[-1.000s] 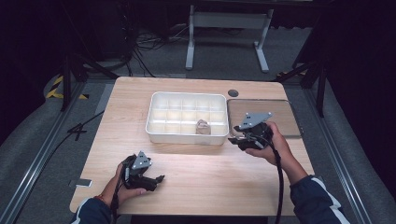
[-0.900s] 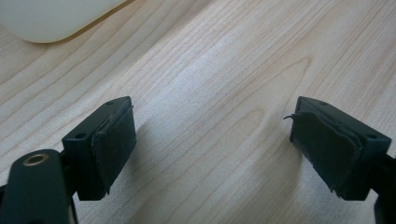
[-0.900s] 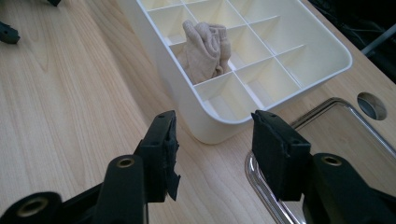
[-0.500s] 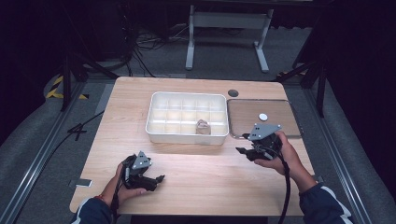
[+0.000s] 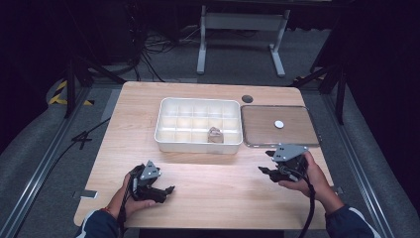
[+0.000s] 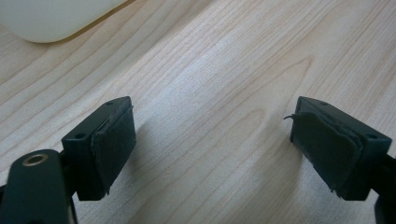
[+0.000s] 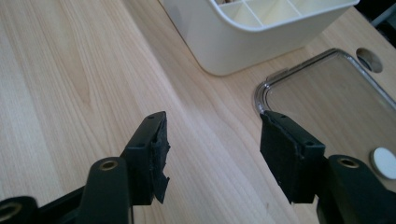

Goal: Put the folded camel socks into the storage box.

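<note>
— White plastic is what we see first: the compartment tray (image 5: 198, 126) sits toward the far edge of the worktop (image 5: 213, 183), about midway along it; a small brownish lump (image 5: 215, 134) lies in one compartment of its near row, right of the middle.

— Agreed; just right of the tray we see a clear lid (image 5: 297, 141) lying flat near the right edge, a small white disc (image 5: 279, 124) resting on it, and a dark round hole (image 5: 247, 98) in the wood just beyond its far left corner.

— We find the right gripper (image 5: 270, 173) near the right edge, just in front of the lid's near side; its jaws have just been opening and stand apart with nothing between them; in the right gripper view we see bare wood in the gap, with the tray's corner and the lid's rim beyond.

— We find the left gripper (image 5: 166, 191) by the near edge, left of the middle, well apart from the tray; its jaws stand wide with nothing held; in the left gripper view we see bare wood between the pads (image 6: 112, 144).
</note>
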